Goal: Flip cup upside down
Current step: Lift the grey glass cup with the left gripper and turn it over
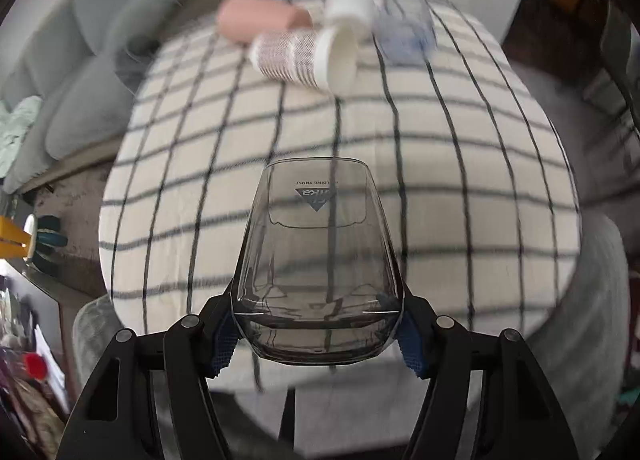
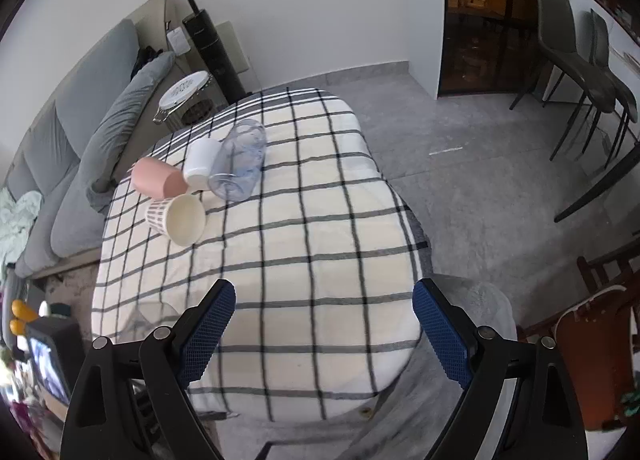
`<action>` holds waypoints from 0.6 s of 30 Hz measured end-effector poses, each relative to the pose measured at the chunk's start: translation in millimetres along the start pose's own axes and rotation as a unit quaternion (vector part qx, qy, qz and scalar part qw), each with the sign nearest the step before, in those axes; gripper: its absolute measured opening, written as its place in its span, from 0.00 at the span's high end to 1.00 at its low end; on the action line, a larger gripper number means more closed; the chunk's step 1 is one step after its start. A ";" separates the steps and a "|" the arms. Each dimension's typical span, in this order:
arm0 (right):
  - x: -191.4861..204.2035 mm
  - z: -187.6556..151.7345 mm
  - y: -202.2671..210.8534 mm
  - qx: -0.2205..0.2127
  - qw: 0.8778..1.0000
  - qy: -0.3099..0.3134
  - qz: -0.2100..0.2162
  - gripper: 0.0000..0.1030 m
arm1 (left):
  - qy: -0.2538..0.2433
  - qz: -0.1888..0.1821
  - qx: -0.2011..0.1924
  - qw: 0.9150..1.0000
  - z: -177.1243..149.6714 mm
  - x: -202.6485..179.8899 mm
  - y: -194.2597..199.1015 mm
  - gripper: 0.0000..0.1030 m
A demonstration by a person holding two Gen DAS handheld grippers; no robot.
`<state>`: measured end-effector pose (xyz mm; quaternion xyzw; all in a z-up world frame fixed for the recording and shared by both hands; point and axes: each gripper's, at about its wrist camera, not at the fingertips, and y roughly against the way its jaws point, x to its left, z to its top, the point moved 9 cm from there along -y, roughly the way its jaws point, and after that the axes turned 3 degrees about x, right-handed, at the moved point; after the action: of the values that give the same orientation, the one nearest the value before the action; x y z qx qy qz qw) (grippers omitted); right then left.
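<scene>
My left gripper (image 1: 318,334) is shut on a clear glass cup (image 1: 316,256) and holds it above the checked tablecloth (image 1: 440,180), its printed logo reading upside down. The same glass shows faintly in the right wrist view (image 2: 150,318) at the table's near left edge. My right gripper (image 2: 324,334) is open and empty over the near edge of the tablecloth (image 2: 320,244).
Several cups lie on their sides at the far left of the table: a pink one (image 2: 154,178), a striped cream one (image 2: 178,218), a white one (image 2: 202,164) and a clear bluish one (image 2: 242,164). A grey sofa (image 2: 60,164) runs along the left. Chairs (image 2: 576,60) stand at the right.
</scene>
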<state>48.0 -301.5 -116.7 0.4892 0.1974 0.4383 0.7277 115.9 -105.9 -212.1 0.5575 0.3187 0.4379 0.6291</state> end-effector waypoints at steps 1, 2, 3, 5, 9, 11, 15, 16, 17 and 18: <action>2.2 2.6 1.3 0.004 1.000 0.001 0.000 0.12 | -0.011 -0.002 0.024 1.000 -0.6 -1.4 1.5 0.37; 4.6 5.7 2.0 0.010 1.000 0.004 -0.001 0.12 | -0.018 -0.004 0.044 0.999 -0.6 -1.9 2.3 0.37; 6.2 9.7 2.1 0.016 1.000 0.003 -0.002 0.12 | -0.025 -0.006 0.066 0.998 0.1 -2.5 3.1 0.37; 8.0 18.1 -0.9 0.032 0.999 -0.006 0.001 0.12 | -0.045 -0.008 0.107 0.993 4.7 -3.6 3.7 0.37; 16.3 31.4 -10.5 0.071 0.997 -0.018 0.002 0.12 | -0.063 -0.020 0.197 0.978 15.0 -6.1 -3.8 0.37; 21.6 39.1 -14.5 0.078 0.997 -0.017 -0.002 0.12 | -0.070 -0.020 0.235 0.969 19.0 -4.9 -8.8 0.37; 27.9 50.3 -32.2 0.102 0.994 -0.030 0.015 0.12 | -0.101 0.005 0.275 0.956 35.1 -4.6 -17.3 0.37; 28.9 52.4 -36.3 0.107 0.994 -0.033 0.018 0.12 | -0.103 0.006 0.284 0.953 39.4 -5.8 -20.3 0.37; 30.4 54.3 -41.4 0.112 0.993 -0.035 0.021 0.12 | -0.106 0.008 0.293 0.950 43.2 -7.4 -24.1 0.37; 31.7 56.7 -48.0 0.119 0.992 -0.036 0.024 0.12 | -0.103 0.009 0.303 0.947 46.6 -7.8 -28.2 0.37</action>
<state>127.1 -312.3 -129.5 0.5918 0.2105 0.4112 0.6606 159.6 -132.5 -232.3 0.7668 0.3649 0.2665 0.4559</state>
